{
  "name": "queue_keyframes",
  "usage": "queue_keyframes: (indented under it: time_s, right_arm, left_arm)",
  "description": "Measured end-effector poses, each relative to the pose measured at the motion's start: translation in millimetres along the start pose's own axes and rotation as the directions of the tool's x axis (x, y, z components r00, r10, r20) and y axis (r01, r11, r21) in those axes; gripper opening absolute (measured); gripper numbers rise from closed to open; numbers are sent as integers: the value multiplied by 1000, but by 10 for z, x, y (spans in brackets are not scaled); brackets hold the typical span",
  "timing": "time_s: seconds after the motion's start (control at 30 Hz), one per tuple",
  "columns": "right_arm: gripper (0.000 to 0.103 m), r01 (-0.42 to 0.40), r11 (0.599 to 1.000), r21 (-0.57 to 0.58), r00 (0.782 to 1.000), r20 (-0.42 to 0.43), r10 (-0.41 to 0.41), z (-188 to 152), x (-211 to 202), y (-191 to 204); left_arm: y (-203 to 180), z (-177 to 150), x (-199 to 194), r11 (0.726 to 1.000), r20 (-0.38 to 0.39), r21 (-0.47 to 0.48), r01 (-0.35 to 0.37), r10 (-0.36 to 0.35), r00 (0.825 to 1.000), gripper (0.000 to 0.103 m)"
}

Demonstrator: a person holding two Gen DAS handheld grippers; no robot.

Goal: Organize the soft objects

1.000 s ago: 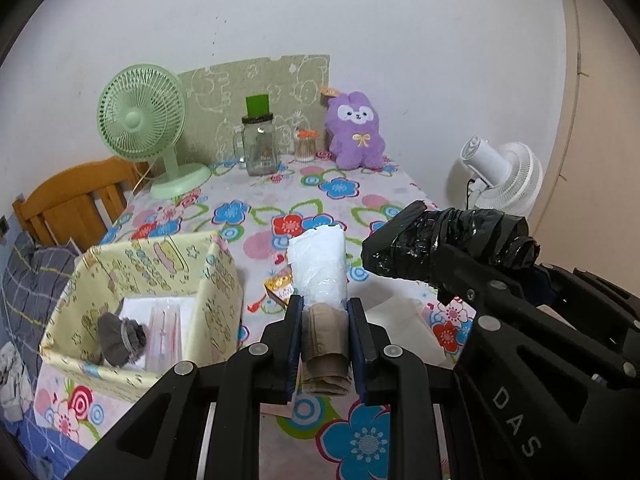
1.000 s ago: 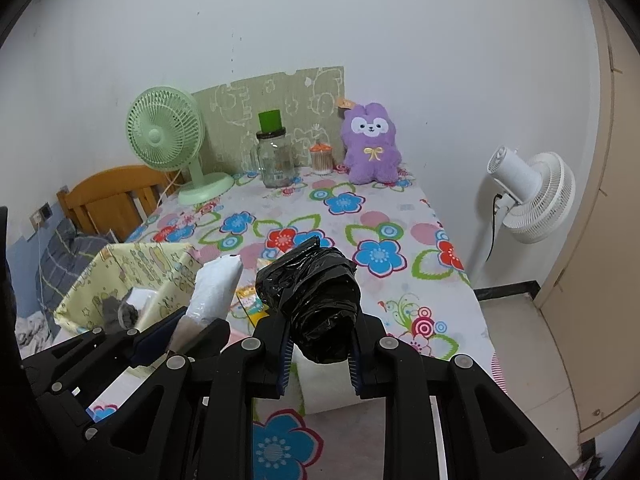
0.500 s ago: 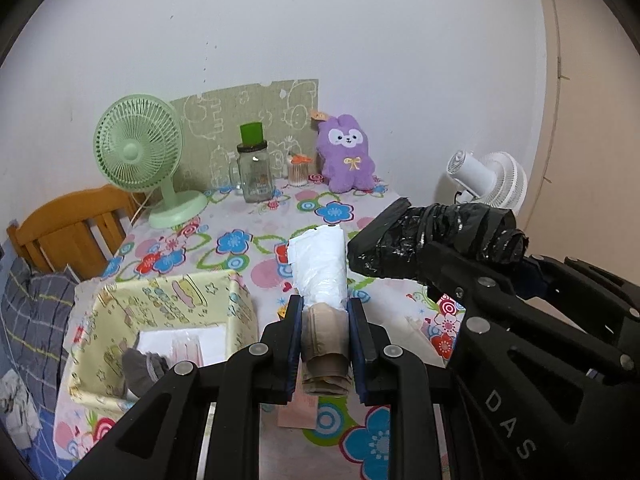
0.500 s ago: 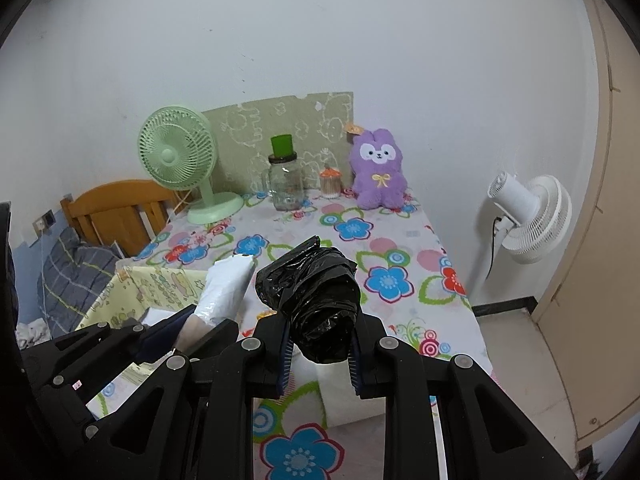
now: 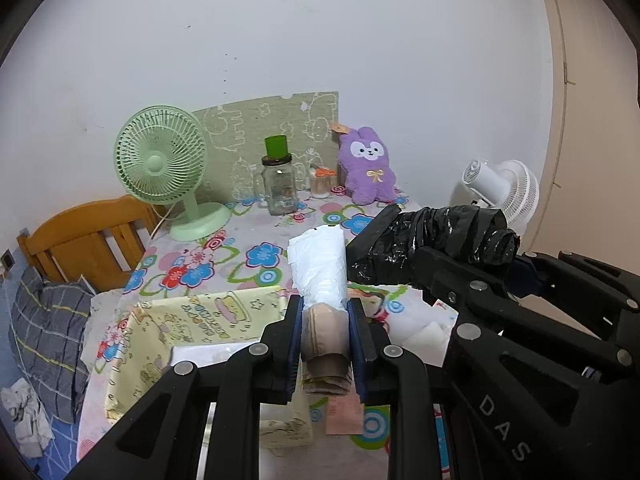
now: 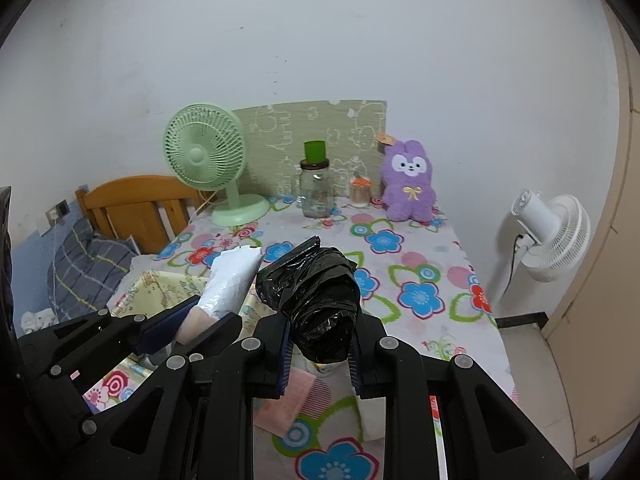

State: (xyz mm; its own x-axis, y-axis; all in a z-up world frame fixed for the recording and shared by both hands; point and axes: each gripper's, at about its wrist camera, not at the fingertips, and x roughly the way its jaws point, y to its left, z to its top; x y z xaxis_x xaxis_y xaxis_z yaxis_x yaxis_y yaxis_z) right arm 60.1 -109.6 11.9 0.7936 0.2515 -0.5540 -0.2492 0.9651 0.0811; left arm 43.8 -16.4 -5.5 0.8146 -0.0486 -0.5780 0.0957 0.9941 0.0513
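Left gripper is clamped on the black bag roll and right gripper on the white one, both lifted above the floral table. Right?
Swapped. The left gripper is clamped on the white bag roll, seen in the left wrist view; the right gripper holds the black bag roll. Both are above the floral table.

Black bag roll (image 6: 320, 312) glossy crinkled plastic; white roll (image 5: 320, 268) translucent film; bunny (image 5: 370, 172) plush; headboard (image 5: 80, 240) wood.

Soft even light, sharp, fisheye-warped edges
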Motion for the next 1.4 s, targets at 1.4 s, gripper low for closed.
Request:
queue_keyframes:
  time_s: [1.4]
  right_arm:
    - [26,-208,972,-106,971,-138,193,-51,1114,1130]
  left_arm:
    - [1200,-350,578,992,-143,-78,-99,88,986,21]
